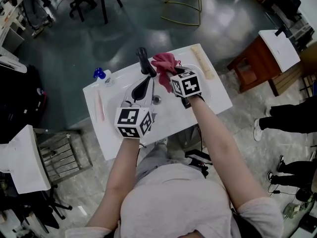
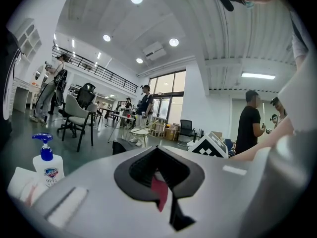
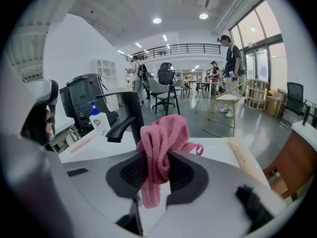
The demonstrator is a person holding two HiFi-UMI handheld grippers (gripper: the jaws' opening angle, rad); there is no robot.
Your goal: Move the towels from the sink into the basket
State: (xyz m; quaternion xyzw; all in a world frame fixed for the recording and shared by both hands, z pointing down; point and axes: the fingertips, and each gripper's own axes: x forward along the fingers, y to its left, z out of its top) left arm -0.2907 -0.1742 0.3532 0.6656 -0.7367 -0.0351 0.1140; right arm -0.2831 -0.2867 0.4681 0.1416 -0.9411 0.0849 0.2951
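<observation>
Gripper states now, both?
Left gripper: jaws nearly together, pink sliver between; grip cannot be told.
Right gripper: closed on pink towel.

The only print I can make out is on the soap bottle (image 2: 47, 168) standing on the counter beside my left tong: its white label (image 2: 49, 174) carries a blue shield-shaped logo with red digits under it that look like 99.9. The wording inside the logo is too small for me to read. The left cube (image 1: 132, 122) and the right cube (image 1: 186, 83) on my tongs bear black-and-white square marker patterns, with no letters or numbers on them. Nothing else in the room is legible to me
</observation>
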